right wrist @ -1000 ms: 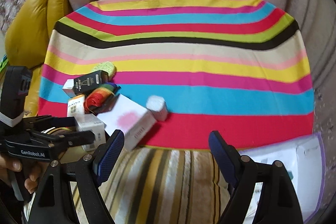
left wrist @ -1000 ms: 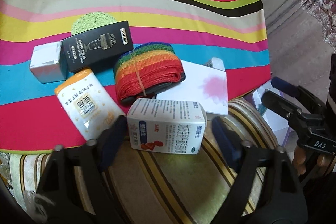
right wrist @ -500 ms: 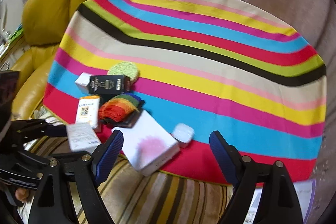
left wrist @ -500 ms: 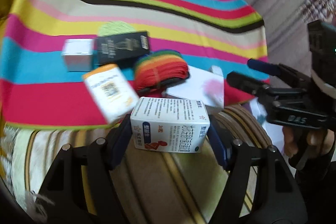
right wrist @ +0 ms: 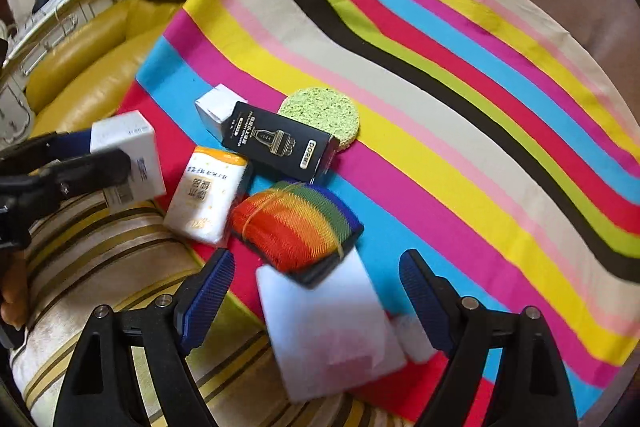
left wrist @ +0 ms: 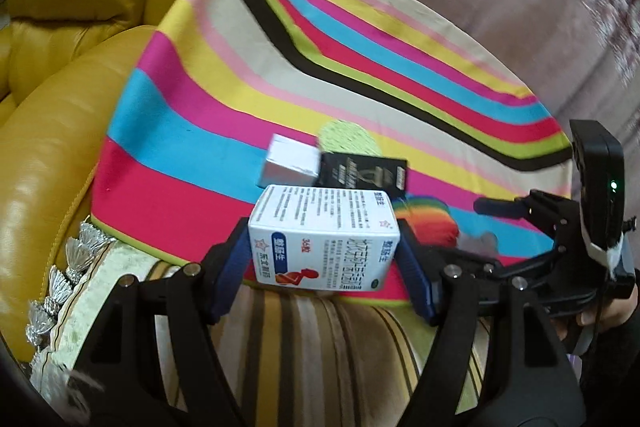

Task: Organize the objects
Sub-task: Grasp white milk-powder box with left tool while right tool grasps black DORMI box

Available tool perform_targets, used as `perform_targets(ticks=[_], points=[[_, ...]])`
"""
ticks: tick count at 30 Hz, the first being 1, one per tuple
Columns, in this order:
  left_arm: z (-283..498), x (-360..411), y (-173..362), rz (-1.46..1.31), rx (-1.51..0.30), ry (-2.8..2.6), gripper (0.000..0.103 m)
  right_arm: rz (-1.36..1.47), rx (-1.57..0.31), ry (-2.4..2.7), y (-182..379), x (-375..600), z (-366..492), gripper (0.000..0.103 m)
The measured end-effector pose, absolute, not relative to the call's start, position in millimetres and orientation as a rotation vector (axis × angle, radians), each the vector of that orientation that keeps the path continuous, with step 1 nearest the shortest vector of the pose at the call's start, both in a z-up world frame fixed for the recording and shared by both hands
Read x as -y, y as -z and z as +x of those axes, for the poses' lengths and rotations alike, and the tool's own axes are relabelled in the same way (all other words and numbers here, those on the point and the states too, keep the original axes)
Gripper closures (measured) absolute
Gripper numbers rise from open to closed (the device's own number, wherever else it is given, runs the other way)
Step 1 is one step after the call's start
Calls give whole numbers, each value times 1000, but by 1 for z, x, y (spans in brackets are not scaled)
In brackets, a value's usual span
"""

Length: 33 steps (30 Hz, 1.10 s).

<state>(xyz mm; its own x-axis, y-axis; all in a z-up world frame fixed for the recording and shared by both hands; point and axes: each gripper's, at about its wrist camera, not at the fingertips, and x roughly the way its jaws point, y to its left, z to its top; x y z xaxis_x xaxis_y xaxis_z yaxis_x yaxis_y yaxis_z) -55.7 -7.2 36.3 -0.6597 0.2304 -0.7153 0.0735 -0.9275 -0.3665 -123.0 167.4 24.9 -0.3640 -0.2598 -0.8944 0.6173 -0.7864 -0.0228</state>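
Striped cloth (right wrist: 460, 75) bears loose boxes; left gripper (left wrist: 324, 259) clamps medicine box (left wrist: 320, 239).

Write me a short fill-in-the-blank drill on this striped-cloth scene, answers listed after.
1. The left gripper is shut on a white ____.
2. The round green sponge lies partly under the ____ box.
3. The rainbow strap roll overlaps a flat ____ box.
4. The right gripper holds ____.

Missing words: medicine box; black; white; nothing
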Motion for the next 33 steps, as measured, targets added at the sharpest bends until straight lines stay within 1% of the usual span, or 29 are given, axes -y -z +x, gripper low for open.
perform_targets(ticks=[3,9,15,21,29,30,31,33], points=[[-56,19,-34,-1241,634,-2764,31,1352,-430,2158,-25,-161,-136,17],[-52,47,-35,-1199,737,-2884,31,1385,-155,2287,-30,-148,-153,17],[-54,64,-31,-1163,800,-2929,31,1356,-12,2413,-24,-122,-155,14],[-51,68,-26,-1134,849,-2916,31,1357,-86,2466,-9,-97,-160,13],[-51,72,-20,-1147,899,-2860,31,1354,-85,2542,-8,-99,-165,13],[-51,73,-19,-1148,906,-2855,31,1349,-83,2546,-9,-99,-165,13],[-51,73,-19,-1150,910,-2852,31,1352,-86,2544,-9,-98,-166,10],[-53,73,-18,-1156,910,-2843,31,1374,-101,2534,-6,-96,-169,10]])
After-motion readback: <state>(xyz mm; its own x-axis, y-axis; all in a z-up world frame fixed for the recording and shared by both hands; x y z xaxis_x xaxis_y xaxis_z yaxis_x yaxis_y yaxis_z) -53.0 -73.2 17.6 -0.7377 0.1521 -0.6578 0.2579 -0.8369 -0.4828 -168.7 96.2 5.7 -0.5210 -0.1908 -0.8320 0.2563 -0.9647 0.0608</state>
